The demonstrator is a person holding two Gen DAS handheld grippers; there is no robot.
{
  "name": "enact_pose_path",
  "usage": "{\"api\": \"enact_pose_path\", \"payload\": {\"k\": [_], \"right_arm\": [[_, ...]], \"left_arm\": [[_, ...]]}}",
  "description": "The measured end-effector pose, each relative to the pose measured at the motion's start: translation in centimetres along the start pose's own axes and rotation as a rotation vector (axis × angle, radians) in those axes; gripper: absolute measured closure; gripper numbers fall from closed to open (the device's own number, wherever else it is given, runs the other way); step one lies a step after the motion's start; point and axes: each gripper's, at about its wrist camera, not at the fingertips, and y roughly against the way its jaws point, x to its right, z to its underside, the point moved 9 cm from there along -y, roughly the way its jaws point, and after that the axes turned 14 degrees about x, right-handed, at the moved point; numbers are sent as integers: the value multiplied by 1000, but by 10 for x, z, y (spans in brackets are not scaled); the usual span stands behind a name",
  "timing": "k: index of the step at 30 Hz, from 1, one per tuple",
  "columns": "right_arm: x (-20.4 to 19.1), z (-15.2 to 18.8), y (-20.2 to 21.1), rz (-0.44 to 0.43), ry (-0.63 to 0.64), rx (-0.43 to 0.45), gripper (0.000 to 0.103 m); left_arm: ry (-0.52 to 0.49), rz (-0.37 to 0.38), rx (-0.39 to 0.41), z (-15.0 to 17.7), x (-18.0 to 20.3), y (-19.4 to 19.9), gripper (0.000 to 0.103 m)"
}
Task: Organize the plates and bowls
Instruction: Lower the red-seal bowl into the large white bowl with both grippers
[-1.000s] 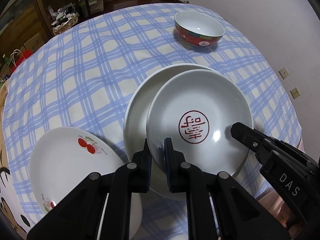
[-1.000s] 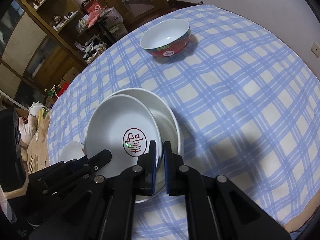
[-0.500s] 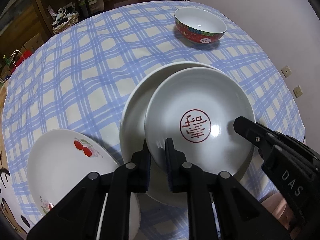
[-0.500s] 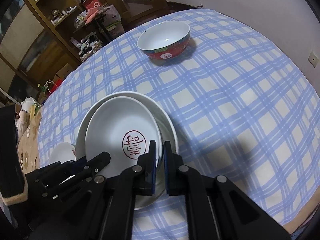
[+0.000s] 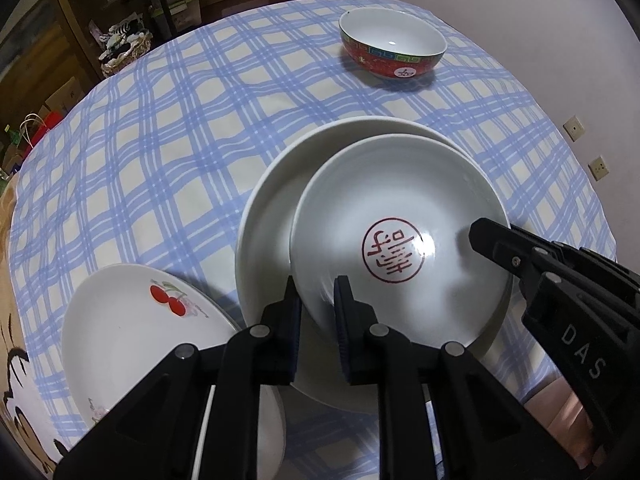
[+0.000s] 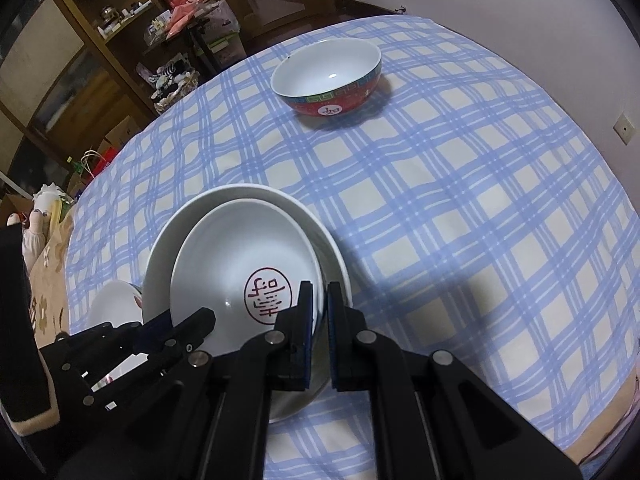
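A white plate with a red seal (image 5: 400, 232) (image 6: 240, 264) lies inside a larger plain white plate (image 5: 268, 208) (image 6: 164, 248) on the checked tablecloth. My left gripper (image 5: 317, 300) straddles the seal plate's near rim. Its jaws are opening, and the pads stand a little off the rim. My right gripper (image 6: 317, 300) is shut on the same plate's rim at the opposite side. Its finger (image 5: 492, 236) shows at the right of the left wrist view. A cherry-patterned plate (image 5: 132, 332) (image 6: 116, 304) lies beside the stack. A red bowl (image 5: 392, 52) (image 6: 332, 80) stands upright at the far side.
The round table (image 6: 480, 200) is covered by a blue and cream checked cloth, bare on its right half. Wooden shelves (image 6: 100, 60) and clutter stand beyond the far edge. A plain wall with sockets (image 5: 574, 128) runs along the right.
The gap between my left gripper's fingers has widened around the seal plate's rim. The right gripper stays clamped, and the plates have barely shifted.
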Motion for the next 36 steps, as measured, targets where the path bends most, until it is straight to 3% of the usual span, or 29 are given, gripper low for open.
{"api": "enact_pose_path", "payload": {"k": [7, 30, 33, 34, 35, 36], "right_arm": [[1, -2, -1, 0, 10, -2, 98], [2, -3, -2, -42, -11, -11, 98], [2, -4, -2, -50, -13, -18, 98], [2, -4, -3, -54, -15, -21, 98], [2, -4, -3, -57, -16, -23, 98], [2, -5, -3, -61, -16, -25, 98]], "left_arm": [[3, 54, -6, 2, 2, 2, 85], [30, 75, -127, 2, 5, 7, 79], [30, 78, -142, 1, 7, 10, 74], [27, 80, -137, 0, 8, 12, 67], [18, 67, -124, -3, 7, 14, 53], [9, 64, -94, -7, 7, 20, 50]]}}
